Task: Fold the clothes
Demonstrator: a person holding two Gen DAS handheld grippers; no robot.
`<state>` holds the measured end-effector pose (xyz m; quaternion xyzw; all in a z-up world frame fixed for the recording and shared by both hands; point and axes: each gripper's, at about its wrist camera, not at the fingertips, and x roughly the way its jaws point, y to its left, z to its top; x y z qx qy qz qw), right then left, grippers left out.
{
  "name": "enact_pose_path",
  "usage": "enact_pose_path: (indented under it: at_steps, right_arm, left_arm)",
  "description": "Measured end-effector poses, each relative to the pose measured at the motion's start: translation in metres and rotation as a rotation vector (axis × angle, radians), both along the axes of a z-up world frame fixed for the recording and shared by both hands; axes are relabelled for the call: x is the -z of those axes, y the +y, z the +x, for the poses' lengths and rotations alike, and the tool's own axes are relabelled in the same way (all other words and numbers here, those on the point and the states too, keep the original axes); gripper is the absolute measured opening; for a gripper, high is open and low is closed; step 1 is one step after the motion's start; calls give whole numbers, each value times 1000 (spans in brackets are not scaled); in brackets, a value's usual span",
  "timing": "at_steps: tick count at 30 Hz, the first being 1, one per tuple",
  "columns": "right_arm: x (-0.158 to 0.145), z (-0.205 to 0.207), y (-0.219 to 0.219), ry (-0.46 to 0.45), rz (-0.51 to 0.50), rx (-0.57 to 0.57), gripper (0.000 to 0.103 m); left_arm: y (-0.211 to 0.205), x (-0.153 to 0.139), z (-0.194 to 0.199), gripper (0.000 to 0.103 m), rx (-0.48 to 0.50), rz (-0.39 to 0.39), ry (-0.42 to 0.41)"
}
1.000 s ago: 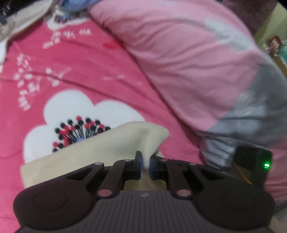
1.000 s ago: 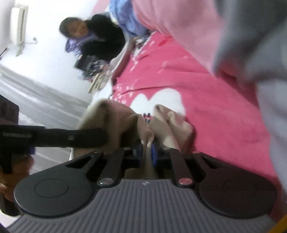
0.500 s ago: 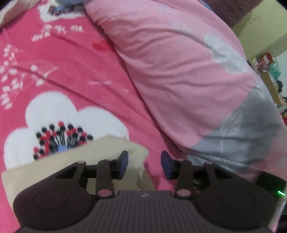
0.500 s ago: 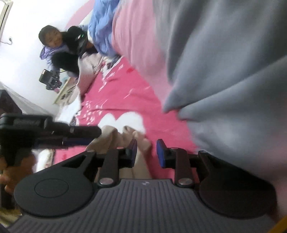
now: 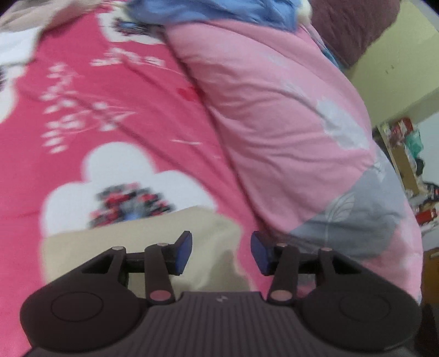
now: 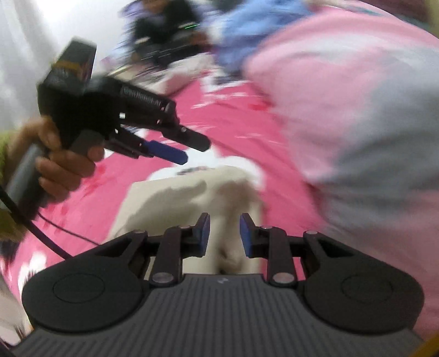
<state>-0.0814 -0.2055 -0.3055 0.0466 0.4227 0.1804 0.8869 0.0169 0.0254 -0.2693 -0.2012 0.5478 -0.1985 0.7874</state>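
A cream garment [image 5: 142, 236] lies folded flat on the pink flowered bedspread [image 5: 82, 115]. My left gripper [image 5: 221, 251] hovers open just above its right edge, nothing between the blue pads. In the right wrist view the same cream garment [image 6: 175, 197] lies below my right gripper [image 6: 223, 236], which is open and holds nothing. The left gripper [image 6: 189, 149] shows there too, lifted at the upper left in a person's hand [image 6: 63, 162].
A bulky pink and grey quilt [image 5: 288, 123] rises along the right side of the bed. Blue cloth [image 5: 214, 11] lies at the far end. A seated person [image 6: 162, 30] is blurred at the far end. Cluttered shelves [image 5: 406, 153] stand at far right.
Both grippers were shut on the cream garment a second ago; they have opened and let it go. The garment now lies flat, and both grippers have lifted back from it.
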Motion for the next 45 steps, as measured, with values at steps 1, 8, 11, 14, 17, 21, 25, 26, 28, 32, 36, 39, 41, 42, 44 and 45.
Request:
enact_pose_path:
  at_steps: [1, 8, 11, 14, 17, 21, 25, 26, 28, 32, 36, 39, 41, 42, 44, 45]
  right_arm:
    - [8, 5, 11, 7, -31, -26, 20]
    - [65, 29, 29, 190, -137, 14, 5]
    - [35, 30, 33, 175, -190, 24, 7]
    - [17, 37, 41, 112, -193, -13, 7]
    - [23, 55, 52, 57, -210, -64, 7]
    - [74, 81, 49, 173, -285, -50, 8]
    - [71, 92, 41, 227, -297, -62, 10]
    - [60, 92, 44, 203, -315, -80, 10]
    - [36, 86, 45, 135, -304, -104, 10]
    - [21, 66, 39, 119, -235, -130, 10]
    - [66, 56, 39, 230, -220, -157, 10]
    - [90, 56, 45, 268, -239, -182, 10]
    - [81, 60, 45, 283, -243, -182, 10]
    - [74, 61, 44, 292, -240, -178, 10]
    - [59, 61, 42, 300, -224, -169, 11]
    - [50, 54, 40, 288, -189, -167, 11]
  left_arm:
    - [16, 0, -9, 48, -18, 4, 14]
    - [110, 8, -71, 47, -142, 66, 142]
    - [129, 15, -87, 48, -145, 94, 176]
    - [129, 27, -98, 49, -118, 102, 214]
    - [110, 42, -108, 50, -58, 121, 238]
    - [80, 63, -124, 51, -8, 171, 243]
    - [77, 59, -128, 50, -60, 201, 218]
    - [79, 56, -129, 50, -77, 202, 211]
    - [85, 47, -134, 51, -101, 193, 190]
    - [78, 50, -146, 52, -66, 182, 196]
    - [56, 78, -155, 55, -19, 200, 283]
    - [52, 90, -159, 59, -34, 199, 306]
    - [55, 92, -160, 59, -51, 196, 312]
    - [56, 89, -161, 58, -52, 194, 309]
    - [57, 83, -166, 56, -39, 205, 287]
    - [57, 81, -169, 57, -30, 214, 275]
